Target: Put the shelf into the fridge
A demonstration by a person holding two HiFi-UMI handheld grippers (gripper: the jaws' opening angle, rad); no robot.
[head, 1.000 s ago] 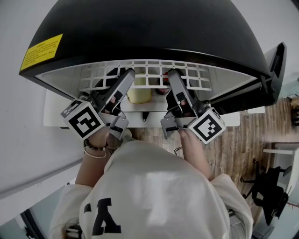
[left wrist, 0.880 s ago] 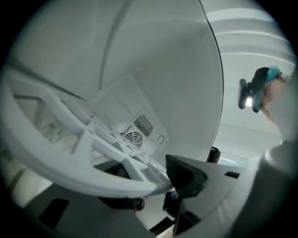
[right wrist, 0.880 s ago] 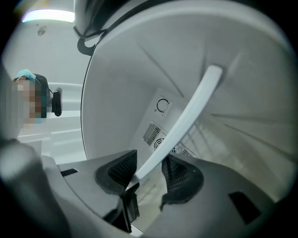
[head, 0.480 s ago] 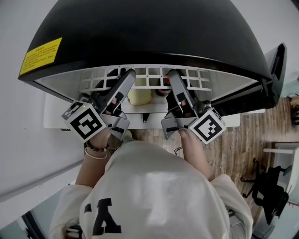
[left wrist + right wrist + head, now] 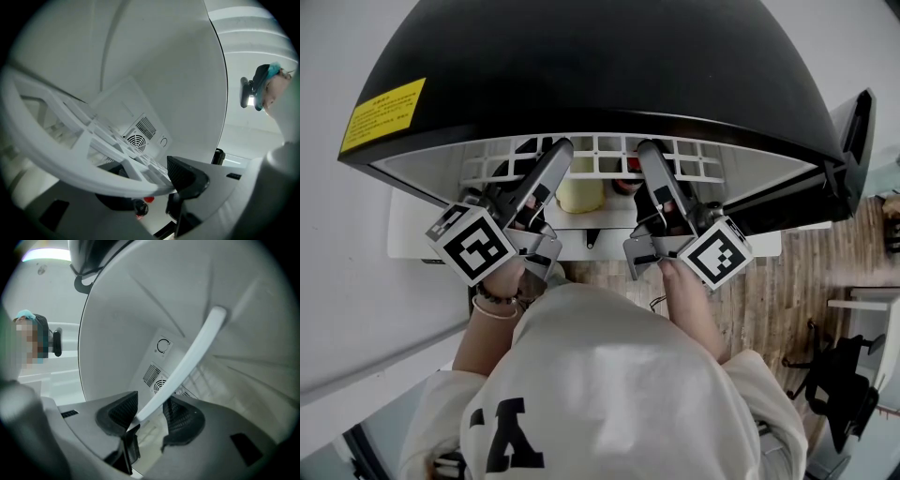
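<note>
The white grid shelf [image 5: 609,147] lies about level in the mouth of the black fridge [image 5: 581,66], its back part hidden under the fridge's top. My left gripper [image 5: 555,155] is shut on its front rim on the left, my right gripper [image 5: 645,155] on the right. In the left gripper view the shelf [image 5: 70,145] fills the left side and covers one jaw; the other dark pad [image 5: 187,176] sits against its edge. Seen from the right gripper, the shelf's rim bar [image 5: 187,366] runs between both pads of that gripper [image 5: 147,413].
Under the shelf stand a pale yellow container [image 5: 579,194] and something red [image 5: 630,169]. The fridge's back wall has a fan vent [image 5: 137,140] and a dial [image 5: 163,346]. The fridge door [image 5: 853,141] stands open at the right. Wood floor [image 5: 787,291] and a black chair base [image 5: 844,375] lie below.
</note>
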